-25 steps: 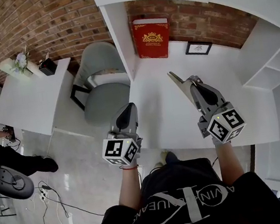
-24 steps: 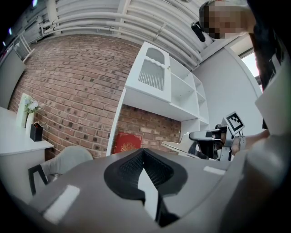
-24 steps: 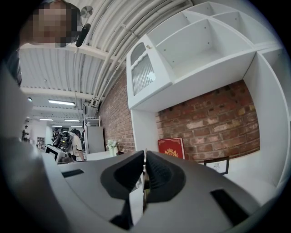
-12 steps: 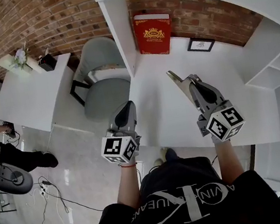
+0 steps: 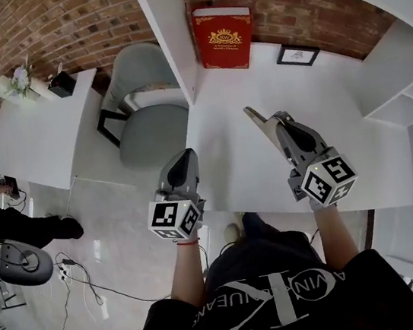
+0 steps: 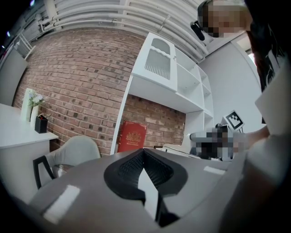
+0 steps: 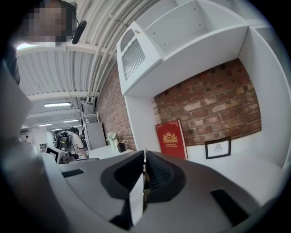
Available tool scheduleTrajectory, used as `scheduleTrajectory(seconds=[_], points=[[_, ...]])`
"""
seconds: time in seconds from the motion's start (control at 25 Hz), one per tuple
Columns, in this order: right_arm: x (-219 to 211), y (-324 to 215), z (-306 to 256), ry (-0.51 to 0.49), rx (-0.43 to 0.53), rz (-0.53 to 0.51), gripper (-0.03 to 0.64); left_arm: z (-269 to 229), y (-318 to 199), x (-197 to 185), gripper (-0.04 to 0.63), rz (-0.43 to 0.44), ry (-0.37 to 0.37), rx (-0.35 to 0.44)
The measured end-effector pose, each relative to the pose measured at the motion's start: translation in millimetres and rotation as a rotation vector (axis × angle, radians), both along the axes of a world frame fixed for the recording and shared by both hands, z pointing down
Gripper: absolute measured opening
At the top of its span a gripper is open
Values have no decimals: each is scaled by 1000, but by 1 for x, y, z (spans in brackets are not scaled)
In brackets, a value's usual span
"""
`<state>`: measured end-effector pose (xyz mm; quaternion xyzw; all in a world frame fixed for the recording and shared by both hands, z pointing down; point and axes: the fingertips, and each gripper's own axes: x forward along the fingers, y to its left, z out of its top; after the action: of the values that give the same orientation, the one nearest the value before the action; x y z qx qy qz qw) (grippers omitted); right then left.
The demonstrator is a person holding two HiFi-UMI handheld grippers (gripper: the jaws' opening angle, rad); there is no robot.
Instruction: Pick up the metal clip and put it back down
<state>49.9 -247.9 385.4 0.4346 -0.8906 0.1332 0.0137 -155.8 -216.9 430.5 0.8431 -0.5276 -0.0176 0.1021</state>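
From the head view, the person holds both grippers in front of the body. The right gripper (image 5: 277,121) is over the white desk (image 5: 246,170), and a metal clip (image 5: 255,116) sticks out from its tip, pointing forward and a little to the left. The left gripper (image 5: 183,158) is beside the left edge of the desk, over the floor, near a grey chair (image 5: 144,108). At the back of the desk, a red book (image 5: 224,38) stands against the brick wall, with a small framed picture (image 5: 298,54) to its right.

In the left gripper view, the left gripper (image 6: 143,151) has its two jaws pressed together at the tips, and nothing is between them. The red book (image 6: 132,136) is seen far ahead.

In the right gripper view, the right gripper (image 7: 144,154) is clenched on the metal clip (image 7: 137,193), which appears edge-on as a thin pale strip between the dark pads. The red book (image 7: 170,139) and the framed picture (image 7: 217,148) are behind it.
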Motion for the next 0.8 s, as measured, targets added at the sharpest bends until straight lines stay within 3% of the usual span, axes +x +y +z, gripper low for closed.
scheduleTrajectory(seconds=[0.8], points=[[-16, -2, 114, 3, -256, -27, 26, 80, 6, 2, 8, 0, -9, -179]])
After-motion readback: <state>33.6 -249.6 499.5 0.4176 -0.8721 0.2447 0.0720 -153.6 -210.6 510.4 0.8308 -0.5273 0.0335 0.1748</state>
